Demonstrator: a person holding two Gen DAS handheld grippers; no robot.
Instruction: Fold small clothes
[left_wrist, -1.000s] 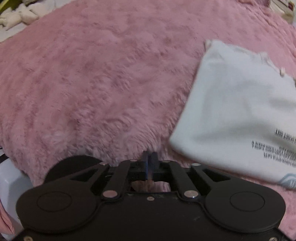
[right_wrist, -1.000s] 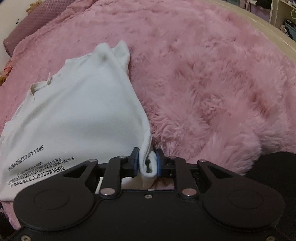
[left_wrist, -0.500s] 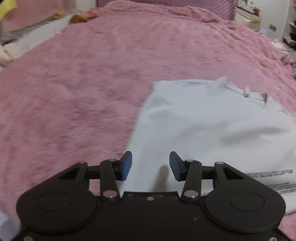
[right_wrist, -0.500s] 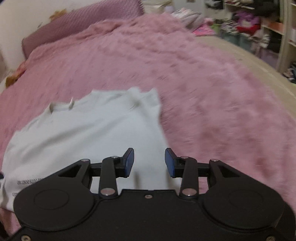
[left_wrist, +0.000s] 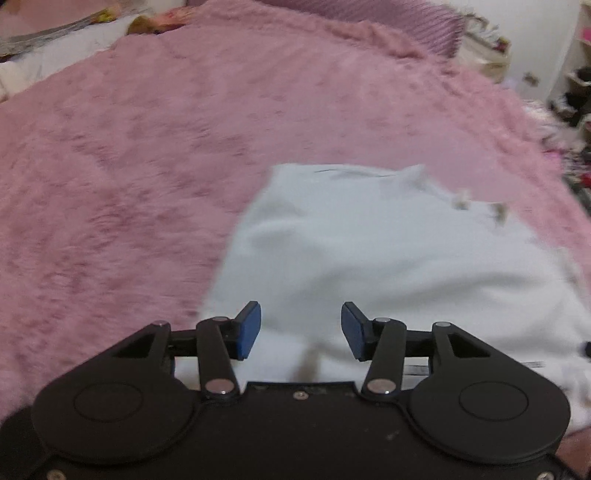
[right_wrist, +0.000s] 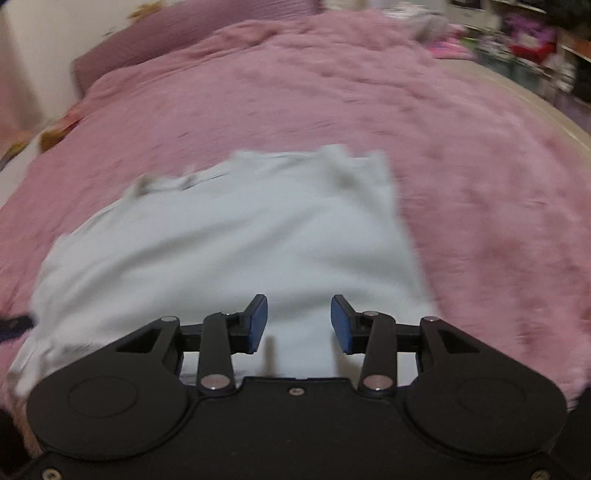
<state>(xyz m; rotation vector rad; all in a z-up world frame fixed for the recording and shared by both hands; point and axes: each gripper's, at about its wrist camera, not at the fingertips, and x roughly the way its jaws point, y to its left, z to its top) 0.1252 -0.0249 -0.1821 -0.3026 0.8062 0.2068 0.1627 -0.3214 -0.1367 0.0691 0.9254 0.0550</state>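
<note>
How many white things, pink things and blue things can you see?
White: 1, the folded garment
Pink: 1, the fluffy blanket
Blue: 4, the pads of the left gripper and right gripper
Total: 6

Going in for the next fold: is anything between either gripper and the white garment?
Nothing visible. The left gripper and right gripper are both open directly over the white garment, which lies alone on the pink blanket.

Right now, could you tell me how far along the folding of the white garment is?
Done: the white garment lies folded over on the pink blanket. In hand: nothing; the left tongs and right tongs are both open above its near edge. Left: probably another fold, though blur hides the details.
</note>
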